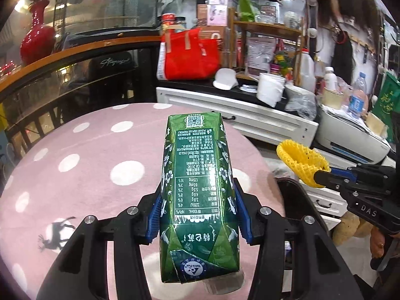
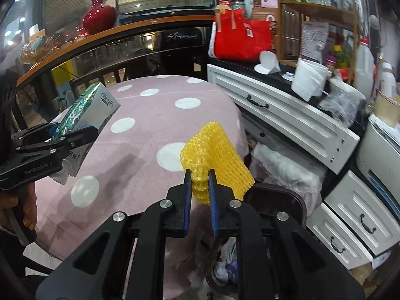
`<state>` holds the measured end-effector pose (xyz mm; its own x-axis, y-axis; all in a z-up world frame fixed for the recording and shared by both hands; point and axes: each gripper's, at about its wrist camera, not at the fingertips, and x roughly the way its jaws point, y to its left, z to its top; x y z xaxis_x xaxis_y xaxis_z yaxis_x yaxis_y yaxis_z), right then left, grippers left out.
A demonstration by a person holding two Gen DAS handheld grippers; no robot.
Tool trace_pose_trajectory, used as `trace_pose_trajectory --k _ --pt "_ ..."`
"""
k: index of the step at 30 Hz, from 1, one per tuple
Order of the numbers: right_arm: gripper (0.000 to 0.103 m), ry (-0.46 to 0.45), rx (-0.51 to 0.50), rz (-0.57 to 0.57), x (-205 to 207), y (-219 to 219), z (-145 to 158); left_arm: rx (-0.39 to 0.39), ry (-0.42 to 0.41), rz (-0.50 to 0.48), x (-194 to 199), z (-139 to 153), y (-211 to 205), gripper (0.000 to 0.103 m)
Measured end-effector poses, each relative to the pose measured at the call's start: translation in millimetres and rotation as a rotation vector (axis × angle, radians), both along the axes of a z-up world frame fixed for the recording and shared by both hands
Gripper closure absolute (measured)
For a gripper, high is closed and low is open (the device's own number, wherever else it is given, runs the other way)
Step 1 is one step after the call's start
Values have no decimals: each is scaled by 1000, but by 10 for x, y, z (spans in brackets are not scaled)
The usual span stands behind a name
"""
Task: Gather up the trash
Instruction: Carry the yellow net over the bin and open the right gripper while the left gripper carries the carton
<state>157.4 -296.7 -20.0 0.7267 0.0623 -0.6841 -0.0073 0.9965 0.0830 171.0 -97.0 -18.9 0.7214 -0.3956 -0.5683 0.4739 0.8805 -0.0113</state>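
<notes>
The green drink carton (image 1: pixel 198 195) is a tall box printed with white flowers, a nutrition table and a QR code near its far end, its near end creased and folded. It lies lengthwise between the blue pads (image 1: pixel 153 221) of the left claw (image 1: pixel 197 218), which pinch it on both long sides and hold it in the air above the pink, white-dotted counter (image 1: pixel 82 165). The yellow foam net (image 2: pixel 216 160), a soft mesh sleeve, is bunched at one end where the right claw (image 2: pixel 200 195) is pressed together on it; the rest fans out beyond the tips. It hangs over the counter's right edge, just above a dark bin (image 2: pixel 277 200) with crumpled waste inside. Behind stand white drawers (image 2: pixel 282 117), a red bag (image 2: pixel 240 40) and a red vase (image 2: pixel 98 12).
</notes>
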Motion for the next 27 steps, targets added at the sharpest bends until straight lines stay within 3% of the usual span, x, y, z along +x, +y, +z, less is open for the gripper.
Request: trace_pose_trajectory --k 12,27 --pt "89 132 14 -146 -250 -601 -440 -8 35 -86 -218 -90 -353 54" --pt "89 378 100 -240 0 -977 -1416 3 77 -129 -271 -237 -568 54"
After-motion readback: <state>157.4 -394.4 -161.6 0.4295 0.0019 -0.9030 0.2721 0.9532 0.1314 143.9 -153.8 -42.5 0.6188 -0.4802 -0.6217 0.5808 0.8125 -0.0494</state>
